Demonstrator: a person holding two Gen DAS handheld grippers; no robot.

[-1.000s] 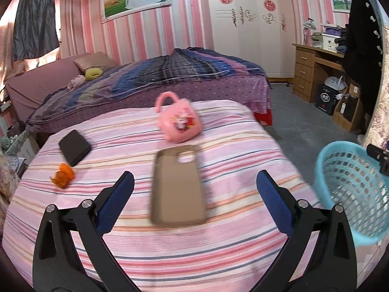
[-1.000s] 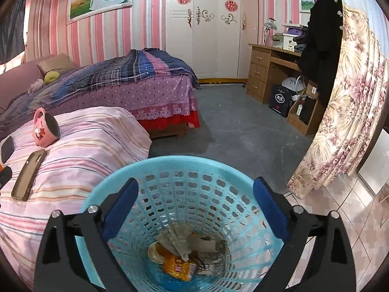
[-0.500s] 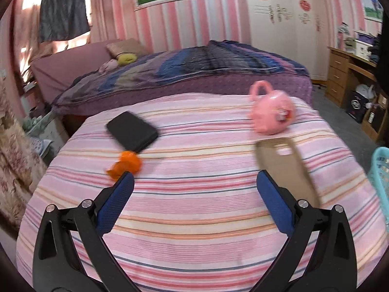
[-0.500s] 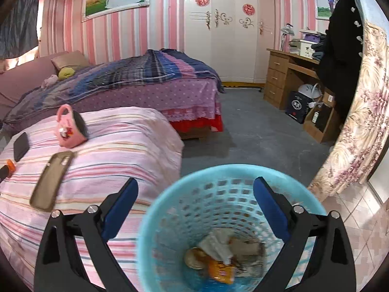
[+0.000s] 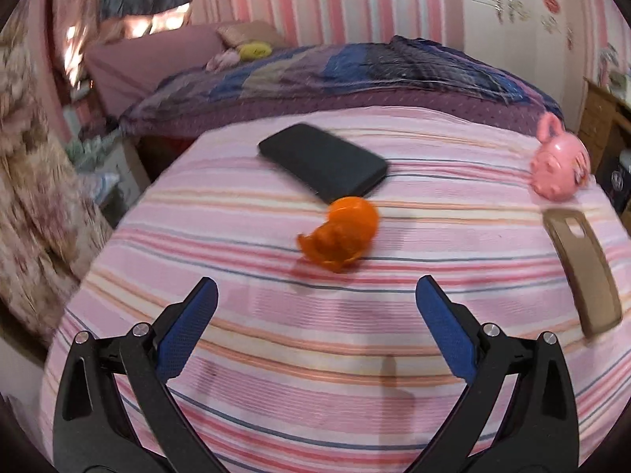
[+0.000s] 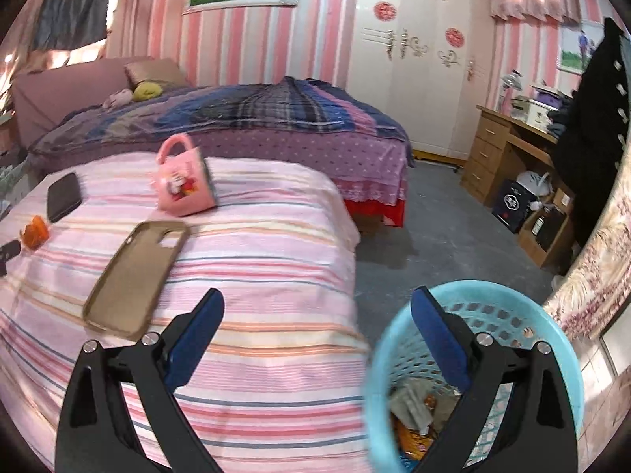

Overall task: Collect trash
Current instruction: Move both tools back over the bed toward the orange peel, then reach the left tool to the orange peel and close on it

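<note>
Pink-striped bed (image 5: 315,354) under both tongs. I see left tongs (image 5: 315,307) spread wide, empty; orange peel (image 5: 341,236) lies just ahead between the tips, touching a black phone (image 5: 321,161) beyond it. Right tongs (image 6: 315,319) also wide, empty; blue basket (image 6: 552,339) with trash sits below the right tip, brown case (image 6: 136,276) ahead-left.

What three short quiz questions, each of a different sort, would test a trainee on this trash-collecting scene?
1. True or false: the left gripper is shut on the orange peel.
2. Where is the blue basket? A on the striped bed; B on the floor beside it; C on the desk.
3. Fill in: the black phone lies just behind the ____.

Key: 1 false, it is open and short of it; 2 B; 3 orange peel.
</note>
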